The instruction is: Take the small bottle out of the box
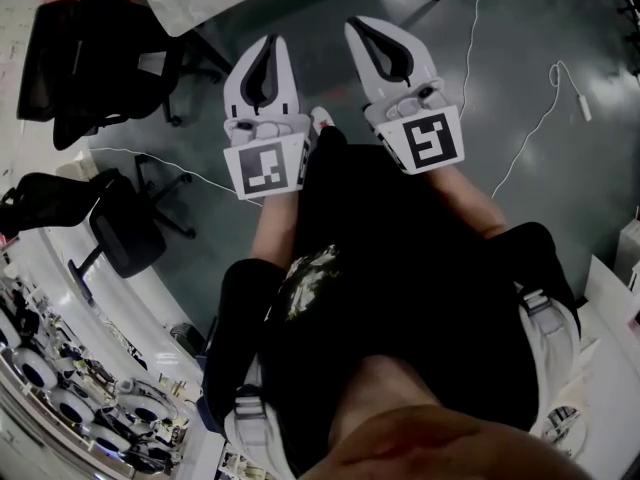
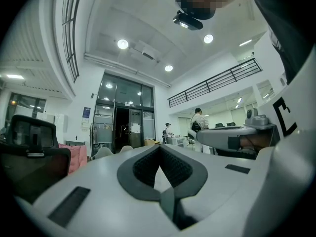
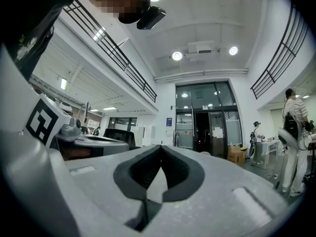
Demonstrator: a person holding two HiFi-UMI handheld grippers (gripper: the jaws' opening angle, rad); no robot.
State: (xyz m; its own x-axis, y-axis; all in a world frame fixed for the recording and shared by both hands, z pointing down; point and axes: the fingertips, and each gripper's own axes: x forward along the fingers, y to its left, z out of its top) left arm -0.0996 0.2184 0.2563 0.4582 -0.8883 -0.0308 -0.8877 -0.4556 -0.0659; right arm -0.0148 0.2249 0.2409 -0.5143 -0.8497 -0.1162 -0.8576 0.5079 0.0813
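left tongs [image 1: 268,43] and right tongs [image 1: 360,26] are both pinched shut on nothing, out over the floor [image 1: 520,58] right of the black chair [image 1: 125,233]. No box or small bottle in view, so I'd find the box first, then open up

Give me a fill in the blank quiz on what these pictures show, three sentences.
1. The left tool and the right tool both have their jaws ____.
2. Between each tool's jaws there is ____.
3. In the head view, the black office chairs stand on the ____ side of the picture.

Missing words: shut; nothing; left.
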